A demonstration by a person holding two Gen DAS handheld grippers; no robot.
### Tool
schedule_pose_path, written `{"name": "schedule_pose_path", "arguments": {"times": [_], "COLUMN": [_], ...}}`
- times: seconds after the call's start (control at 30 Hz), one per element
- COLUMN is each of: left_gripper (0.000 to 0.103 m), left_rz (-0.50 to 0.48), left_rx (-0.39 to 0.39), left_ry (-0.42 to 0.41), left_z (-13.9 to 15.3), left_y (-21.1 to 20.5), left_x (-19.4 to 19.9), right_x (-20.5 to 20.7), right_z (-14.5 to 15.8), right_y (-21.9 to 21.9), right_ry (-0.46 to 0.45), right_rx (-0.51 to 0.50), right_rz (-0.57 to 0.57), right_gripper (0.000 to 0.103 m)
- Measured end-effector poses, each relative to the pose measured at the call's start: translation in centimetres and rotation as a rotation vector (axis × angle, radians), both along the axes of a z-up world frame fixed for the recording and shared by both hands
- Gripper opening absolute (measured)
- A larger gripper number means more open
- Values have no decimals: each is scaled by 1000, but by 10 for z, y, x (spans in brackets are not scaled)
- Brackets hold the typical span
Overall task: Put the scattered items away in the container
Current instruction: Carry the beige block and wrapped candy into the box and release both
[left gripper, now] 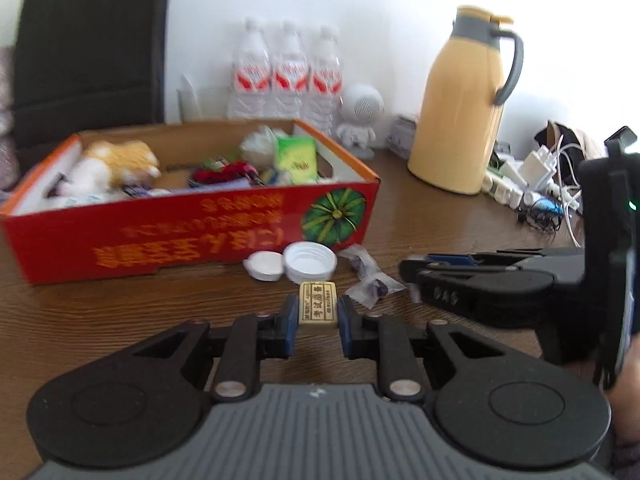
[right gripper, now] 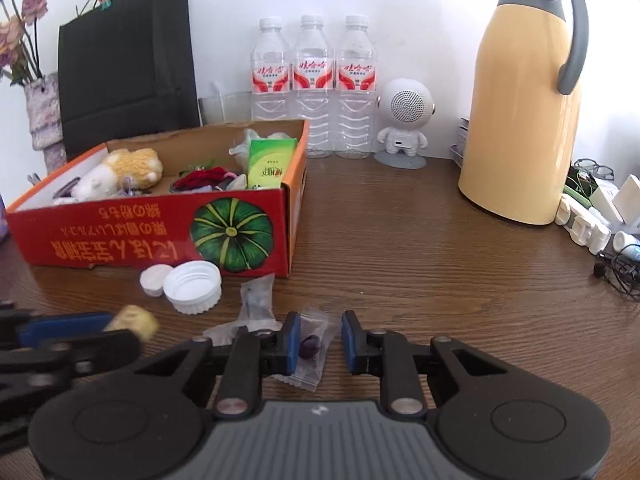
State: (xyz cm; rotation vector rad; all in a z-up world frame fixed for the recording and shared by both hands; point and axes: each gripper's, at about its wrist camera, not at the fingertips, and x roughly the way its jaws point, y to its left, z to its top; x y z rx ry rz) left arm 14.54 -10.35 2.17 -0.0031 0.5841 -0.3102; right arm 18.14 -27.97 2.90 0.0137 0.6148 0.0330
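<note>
The left gripper [left gripper: 318, 314] is clamping a cream eraser [left gripper: 317, 305] with printed characters, above the table [left gripper: 440, 216] before the red box [left gripper: 192, 224]; the right gripper [right gripper: 320, 340] is gaping around a clear wrapped candy [right gripper: 310, 350]

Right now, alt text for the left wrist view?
Left tongs grip a small cream eraser above the wooden table. Ahead sits the red cardboard box, two white caps beside it; right tongs reach in from the right.

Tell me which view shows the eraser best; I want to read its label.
Left wrist view: the eraser sits centered between the left gripper jaws, printed label facing the camera. Right wrist view shows only a blurred yellowish end at the left edge.
</note>
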Motion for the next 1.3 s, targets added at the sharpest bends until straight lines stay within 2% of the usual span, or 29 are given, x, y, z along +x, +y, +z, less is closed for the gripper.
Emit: {"name": "schedule_pose_path", "arguments": {"times": [0.17, 0.27, 0.37, 0.5, 0.7, 0.83, 0.97, 1.07, 1.2, 1.3], "left_gripper": [21, 21, 21, 21, 21, 21, 21, 21, 21, 21], "left_rz": [116, 186, 242, 259, 272, 284, 285, 276, 268, 274], "left_rx": [-12, -7, 7, -3, 16, 3, -13, -24, -53, -63], "left_ry": [-37, -89, -118, -167, -207, -201, -207, -216, -220, -207], "left_z": [21, 34, 43, 50, 53, 52, 58, 68, 93, 120], "left_y": [38, 54, 61, 68, 74, 79, 82, 83, 90, 98], "left_x": [-43, -73, -105, -150, -210, -229, -218, -190, -121, -47], "right_x": [-54, -94, -125, -157, -226, -250, -245, -217, -154, -86], "right_z": [39, 55, 60, 62, 66, 66, 72, 82, 107, 137], "right_y": [15, 36, 61, 83, 102, 98, 95, 87, 78, 77], "right_ry": [-117, -145, -157, -137, -205, -192, -211, -224, -251, -266], "right_rx": [56, 154, 176, 246, 192, 212, 203, 207, 197, 177], "right_rz": [17, 93, 150, 238, 260, 249, 246, 235, 224, 227], "right_gripper": [21, 21, 21, 21, 21, 21, 21, 21, 21, 21]}}
